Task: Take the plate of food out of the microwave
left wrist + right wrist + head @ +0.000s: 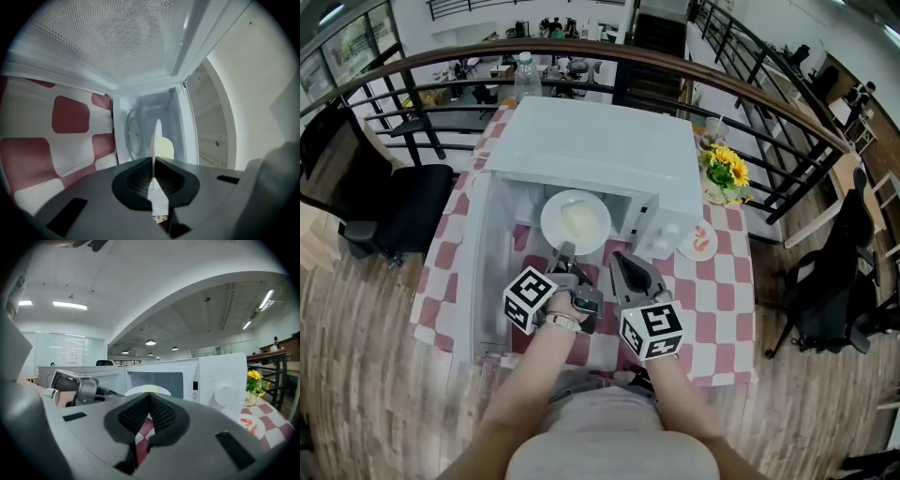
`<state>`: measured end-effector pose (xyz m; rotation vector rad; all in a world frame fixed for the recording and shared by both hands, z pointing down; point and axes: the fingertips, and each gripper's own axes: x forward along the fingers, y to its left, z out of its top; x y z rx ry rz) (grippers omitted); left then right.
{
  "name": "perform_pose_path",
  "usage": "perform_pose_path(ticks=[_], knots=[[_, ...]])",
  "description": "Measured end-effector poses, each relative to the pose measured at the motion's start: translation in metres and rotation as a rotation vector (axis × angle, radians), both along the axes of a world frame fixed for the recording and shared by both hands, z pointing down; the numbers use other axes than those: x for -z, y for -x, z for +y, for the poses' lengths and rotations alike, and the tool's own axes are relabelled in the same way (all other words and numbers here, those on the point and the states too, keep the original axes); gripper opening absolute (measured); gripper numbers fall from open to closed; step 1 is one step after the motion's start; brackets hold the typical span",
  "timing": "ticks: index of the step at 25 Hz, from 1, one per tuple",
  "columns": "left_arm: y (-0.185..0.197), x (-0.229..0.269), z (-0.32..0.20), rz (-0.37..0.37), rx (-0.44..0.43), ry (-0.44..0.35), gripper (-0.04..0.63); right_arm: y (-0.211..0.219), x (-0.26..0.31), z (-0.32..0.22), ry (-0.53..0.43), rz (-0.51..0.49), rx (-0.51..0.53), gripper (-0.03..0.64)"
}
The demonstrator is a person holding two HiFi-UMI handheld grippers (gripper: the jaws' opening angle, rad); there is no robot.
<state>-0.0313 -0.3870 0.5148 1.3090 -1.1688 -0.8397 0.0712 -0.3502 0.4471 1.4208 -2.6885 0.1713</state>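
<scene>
The white microwave (609,150) stands on the checked table with its door (483,272) swung open to the left. A white plate (575,222) with pale yellow food sits at the mouth of the oven cavity. My left gripper (565,251) is shut on the plate's near rim. In the left gripper view the plate (155,136) runs edge-on between the jaws of the left gripper (153,161), with the food (165,148) on its right and the turntable (133,136) behind. My right gripper (621,258) is shut and holds nothing, just right of the left one. The right gripper (150,397) faces the microwave (206,380) and the plate (147,390).
A small plate with red food (700,241) lies right of the microwave, and a vase of yellow flowers (727,173) stands behind it. A bottle (525,80) stands at the table's far edge by the railing (750,89). Black chairs (394,211) flank the table.
</scene>
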Motion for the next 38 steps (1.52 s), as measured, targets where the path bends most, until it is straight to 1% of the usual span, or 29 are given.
perform_pose_path(ticks=[6,15,20,32,38], knots=[[-0.005,0.011,0.010,0.011,0.004,-0.028,0.014,-0.004,0.000,0.001,-0.021,0.014,-0.020,0.023],[-0.007,0.020,0.029,0.031,0.029,-0.059,0.012,-0.009,-0.003,0.001,-0.021,0.011,-0.023,0.023],[-0.011,0.025,0.033,0.023,0.020,-0.077,0.012,-0.010,-0.001,0.004,-0.027,0.011,-0.023,0.023],[-0.020,0.029,0.036,0.043,0.000,-0.074,0.014,-0.011,0.000,0.008,-0.040,0.020,-0.015,0.023],[-0.019,0.030,0.038,0.053,0.010,-0.065,0.012,-0.010,0.002,0.009,-0.050,0.018,-0.004,0.023]])
